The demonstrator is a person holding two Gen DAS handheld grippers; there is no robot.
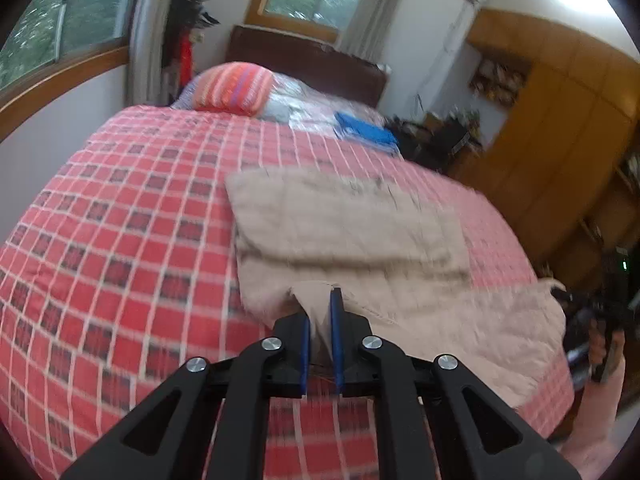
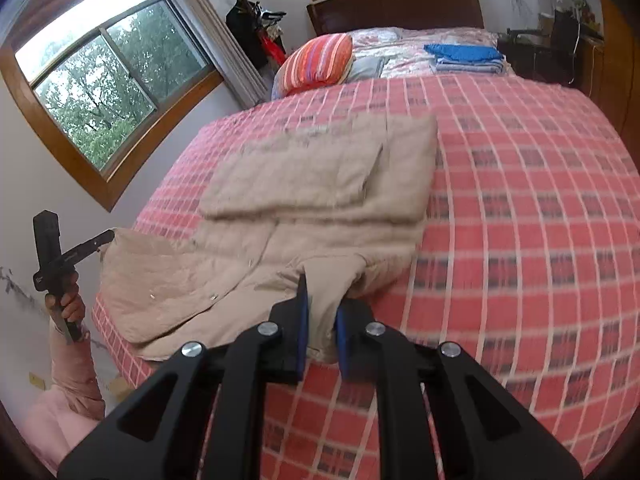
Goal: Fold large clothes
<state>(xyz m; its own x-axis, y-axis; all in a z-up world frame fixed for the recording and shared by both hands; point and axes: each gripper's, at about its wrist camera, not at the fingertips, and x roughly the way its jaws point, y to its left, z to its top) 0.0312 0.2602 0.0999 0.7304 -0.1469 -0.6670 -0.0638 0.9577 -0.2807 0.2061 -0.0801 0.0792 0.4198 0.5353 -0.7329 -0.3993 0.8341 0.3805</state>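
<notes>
A beige quilted jacket lies on the red checked bedspread, its far part folded over into a flat rectangle. My left gripper is shut on a bunch of its near edge. In the right wrist view the same jacket spreads towards the bed's left side, and my right gripper is shut on a fold of its near hem. Each view shows the other gripper at the jacket's far corner: the right gripper and the left gripper, held by a hand in a pink sleeve.
A striped orange pillow and a folded blue cloth lie near the dark headboard. Windows run along the left wall. A wooden wardrobe and a cluttered desk stand right of the bed.
</notes>
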